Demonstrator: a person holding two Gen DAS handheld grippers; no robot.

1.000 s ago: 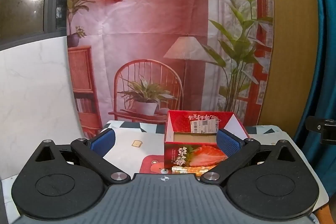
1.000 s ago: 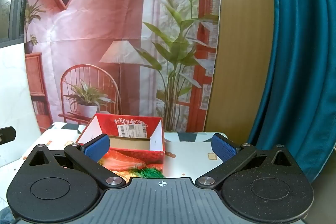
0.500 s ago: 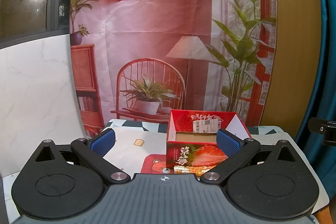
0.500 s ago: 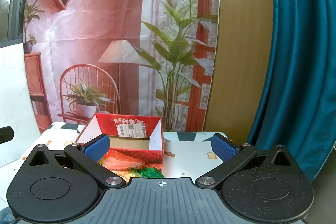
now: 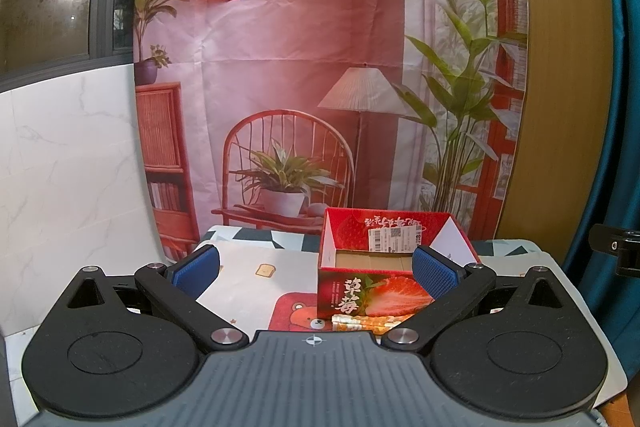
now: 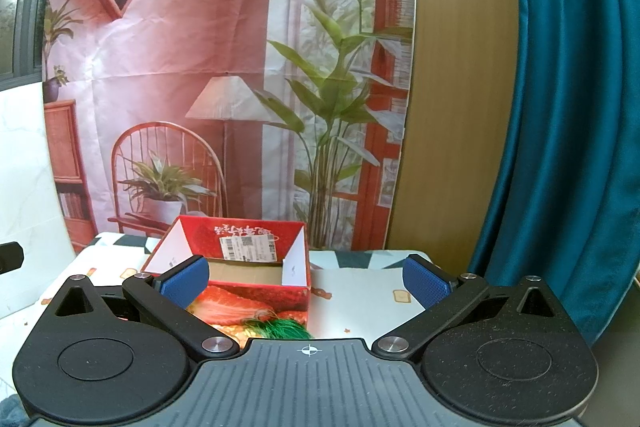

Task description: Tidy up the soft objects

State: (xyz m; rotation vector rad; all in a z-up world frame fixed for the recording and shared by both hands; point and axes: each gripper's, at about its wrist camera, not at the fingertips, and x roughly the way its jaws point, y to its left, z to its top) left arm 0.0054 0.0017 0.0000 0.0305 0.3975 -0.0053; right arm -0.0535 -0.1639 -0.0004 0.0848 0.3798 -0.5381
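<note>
A red strawberry-printed cardboard box stands open-topped on the table; it also shows in the right wrist view. Its inside looks bare cardboard. A soft yellow patterned item lies at the box's front foot, with a green tufted part showing in the right wrist view. My left gripper is open and empty, held above the table in front of the box. My right gripper is open and empty, with the box behind its left finger.
The table wears a white cartoon-printed cloth with a red bear patch. A printed room backdrop hangs behind. A teal curtain hangs at right. A white marble-look wall stands at left.
The left wrist view has shifted slightly, so the box sits a little lower and further right in it. The right gripper has barely moved. Both grippers stay open.
</note>
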